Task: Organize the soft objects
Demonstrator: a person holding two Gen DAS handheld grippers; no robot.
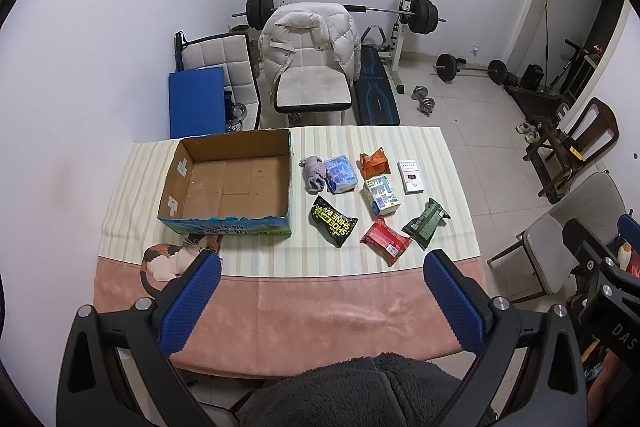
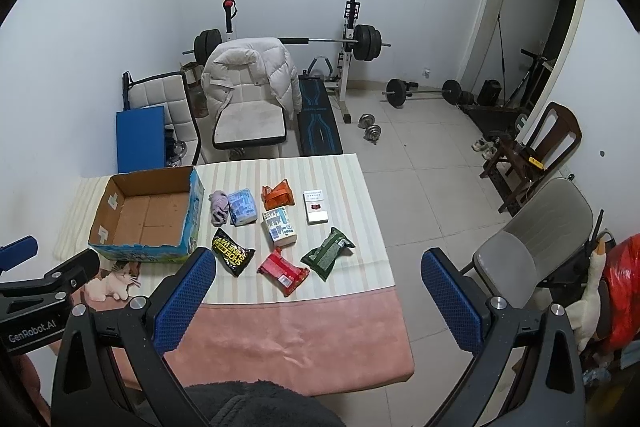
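An empty cardboard box [image 1: 224,183] [image 2: 144,219] stands at the table's left. To its right lie a purple cloth [image 1: 314,173] [image 2: 219,205], a blue tissue pack [image 1: 340,174] [image 2: 243,207], an orange pack [image 1: 374,163] [image 2: 279,197], a white-blue carton [image 1: 381,195] [image 2: 279,227], a white flat box [image 1: 412,177] [image 2: 317,212], a black wipes pouch [image 1: 334,221] [image 2: 232,252], a red pack [image 1: 386,241] [image 2: 283,270] and a green pack [image 1: 425,223] [image 2: 327,253]. My left gripper [image 1: 322,263] and right gripper [image 2: 316,261] both hover open above the table's near edge, holding nothing.
The table wears a striped and pink cloth [image 1: 304,311] with a cat print [image 1: 176,257]. Behind it stand a chair with a white jacket [image 1: 310,39], a blue mat [image 1: 196,99], a barbell rack [image 1: 412,7] and weights. A grey chair [image 2: 520,251] stands to the right.
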